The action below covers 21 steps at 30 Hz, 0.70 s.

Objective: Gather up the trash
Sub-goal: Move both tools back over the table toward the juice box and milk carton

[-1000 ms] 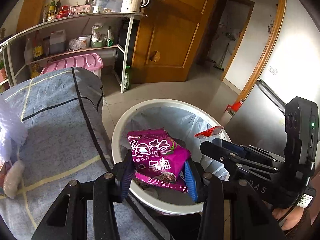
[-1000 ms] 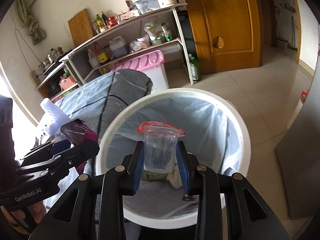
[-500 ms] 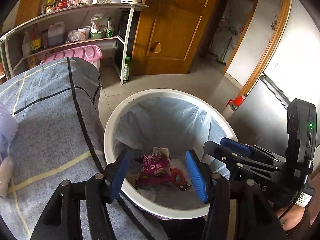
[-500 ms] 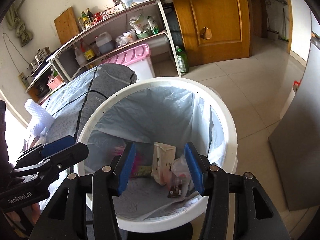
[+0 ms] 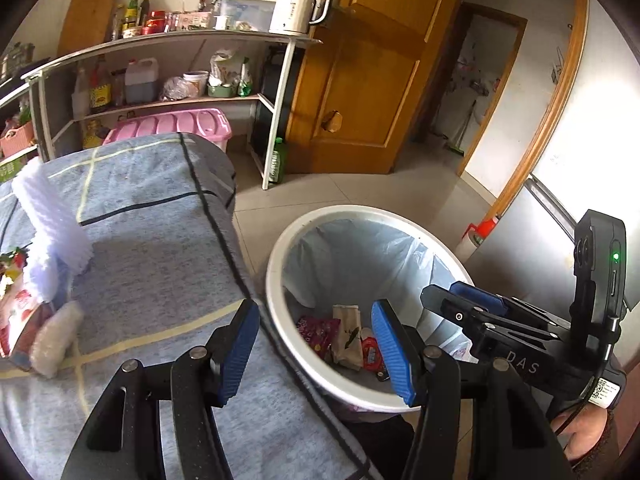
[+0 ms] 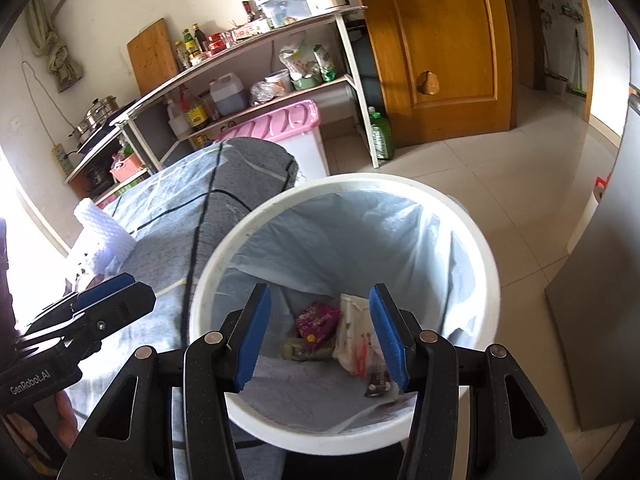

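Both of your tools have let go since a second ago: the magenta snack packet [image 5: 318, 331] that your left tool [image 5: 316, 350] gripped and the clear red-rimmed bag [image 6: 357, 338] that your right tool [image 6: 319, 338] gripped now lie at the bottom of the bin.

Your counter [image 5: 160, 264], draped in a grey cloth with dark and pale lines, fills the left of the left wrist view. Just right of it stands the white bin [image 5: 276, 316] with its pale blue liner [image 6: 340, 240], its rim almost against the cloth's edge.

Your left tool hangs over the near rim of the bin, jaws about half apart and empty, one blue pad above the cloth, the other above the bin. Your right tool sits over the bin mouth, jaws likewise about half apart, gripping nothing and touching nothing.

Down in the liner, the magenta packet lies to the left, a pale paper wrapper [image 5: 346, 336] beside it, and a small dark wrapper [image 6: 378, 386] nearest you. More rubbish waits at the far left of the counter: a white foam net [image 5: 52, 236] and a red-and-white packet [image 5: 18, 316].
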### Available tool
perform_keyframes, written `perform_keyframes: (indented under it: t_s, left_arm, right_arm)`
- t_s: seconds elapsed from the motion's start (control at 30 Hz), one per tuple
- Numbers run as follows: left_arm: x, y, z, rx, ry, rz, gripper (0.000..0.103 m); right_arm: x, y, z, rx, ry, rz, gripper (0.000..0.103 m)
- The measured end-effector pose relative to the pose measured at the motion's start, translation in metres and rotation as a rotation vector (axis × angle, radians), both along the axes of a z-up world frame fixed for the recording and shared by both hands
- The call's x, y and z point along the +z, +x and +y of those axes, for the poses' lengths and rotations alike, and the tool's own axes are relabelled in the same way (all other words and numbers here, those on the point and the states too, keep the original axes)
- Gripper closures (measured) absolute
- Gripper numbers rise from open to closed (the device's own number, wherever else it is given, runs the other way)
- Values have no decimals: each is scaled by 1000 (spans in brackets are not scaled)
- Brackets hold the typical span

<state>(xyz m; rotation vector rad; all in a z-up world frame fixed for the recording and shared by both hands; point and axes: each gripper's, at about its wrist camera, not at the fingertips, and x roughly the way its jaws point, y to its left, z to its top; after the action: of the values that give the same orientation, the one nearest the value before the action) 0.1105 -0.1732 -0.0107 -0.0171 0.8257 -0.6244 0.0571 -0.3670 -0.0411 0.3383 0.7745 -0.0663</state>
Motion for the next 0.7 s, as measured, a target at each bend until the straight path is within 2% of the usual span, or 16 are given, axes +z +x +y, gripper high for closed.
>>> perform_keyframes:
  t_s: [0.3, 0.7]
  left_arm:
    - [9, -6, 63, 135, -20, -23, 45]
    - [11, -11, 155, 338, 21, -53, 45]
  right_arm:
    - [13, 5, 46, 94, -3, -42, 51]
    - [15, 28, 122, 255, 6, -53, 51]
